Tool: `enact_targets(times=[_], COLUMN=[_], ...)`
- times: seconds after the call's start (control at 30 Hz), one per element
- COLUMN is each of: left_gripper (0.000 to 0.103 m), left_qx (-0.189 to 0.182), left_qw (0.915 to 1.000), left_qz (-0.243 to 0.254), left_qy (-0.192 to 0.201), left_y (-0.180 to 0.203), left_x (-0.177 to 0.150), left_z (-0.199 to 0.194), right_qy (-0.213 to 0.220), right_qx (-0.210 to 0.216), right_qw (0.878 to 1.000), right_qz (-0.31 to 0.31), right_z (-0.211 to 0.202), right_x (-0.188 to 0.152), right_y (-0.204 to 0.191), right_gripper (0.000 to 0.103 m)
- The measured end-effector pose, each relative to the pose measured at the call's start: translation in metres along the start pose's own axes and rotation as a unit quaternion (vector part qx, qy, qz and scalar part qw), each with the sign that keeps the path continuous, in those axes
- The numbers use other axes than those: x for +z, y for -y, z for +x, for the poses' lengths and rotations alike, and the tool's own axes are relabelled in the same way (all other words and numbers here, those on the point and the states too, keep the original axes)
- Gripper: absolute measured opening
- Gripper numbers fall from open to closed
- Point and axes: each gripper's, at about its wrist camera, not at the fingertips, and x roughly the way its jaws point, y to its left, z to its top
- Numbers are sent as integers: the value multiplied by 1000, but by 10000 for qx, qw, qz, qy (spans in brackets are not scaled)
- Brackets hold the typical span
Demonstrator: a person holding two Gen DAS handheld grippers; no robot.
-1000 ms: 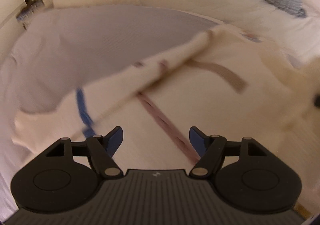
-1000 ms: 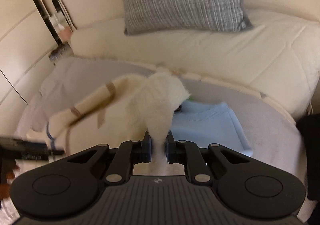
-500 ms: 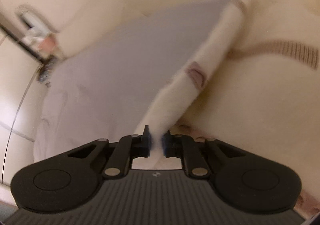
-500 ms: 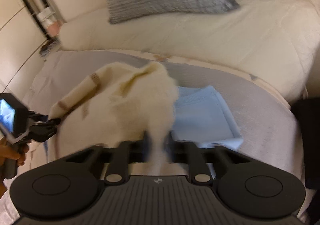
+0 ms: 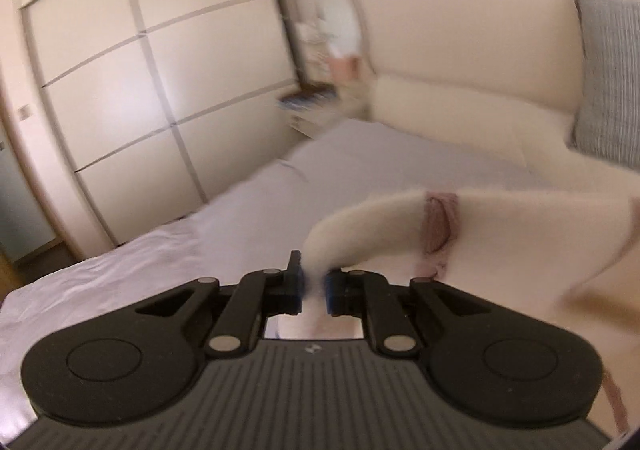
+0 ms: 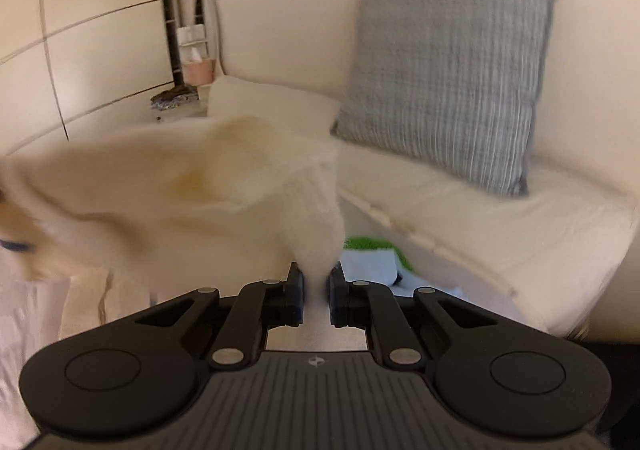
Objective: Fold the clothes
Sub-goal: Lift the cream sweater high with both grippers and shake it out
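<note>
While I hold the cream sweater [image 6: 168, 190] up over the bed [image 5: 224, 234], both my tools pinch it tight. My left hand-held gripper [image 5: 314, 284] is closed on a sleeve [image 5: 360, 234] with a pink band. My right hand-held gripper [image 6: 316, 284] is closed on another fuzzy bit of the same sweater. It hangs between them, blurry. Under it, a light blue folded cloth [image 6: 368, 266] lies on the bed with something green [image 6: 372, 243] behind it. A grey pillow [image 6: 448, 74] leans on the wall.

Left tongs [image 5: 314, 286] clamping cream sweater [image 5: 500, 226]
</note>
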Motion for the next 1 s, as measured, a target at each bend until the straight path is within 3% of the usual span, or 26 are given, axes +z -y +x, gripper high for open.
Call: enact_targets(times=[0.1, 0.23, 0.43, 0.6, 0.8, 1.0], left_gripper=[10, 10, 10, 10, 10, 10], left_qx=[-8, 68, 146, 566, 1469, 2505], left_qw=[9999, 9998, 9978, 9939, 9821, 9572], left_qz=[-111, -200, -413, -757, -1166, -1436], left_qy=[104, -15, -497, -567, -188, 199], left_y=[-41, -82, -141, -192, -240, -265], left_x=[-15, -58, -137, -174, -191, -192], left_z=[-62, -135, -230, -300, -388, -465], right_qy=[77, 361, 348, 680, 1541, 2290], right_qx=[-271, -296, -34, 353, 1118, 2186], right_qw=[9978, 9927, 9868, 9809, 9623, 9268], right_qz=[-603, -1112, -1579, -1786, -1945, -2020], right_z=[-23, -74, -152, -219, -266, -294], right_x=[-11, -32, -93, -133, -109, -65], right_y=[-36, -81, -136, -176, -212, -247], right_gripper=[11, 11, 11, 10, 10, 10])
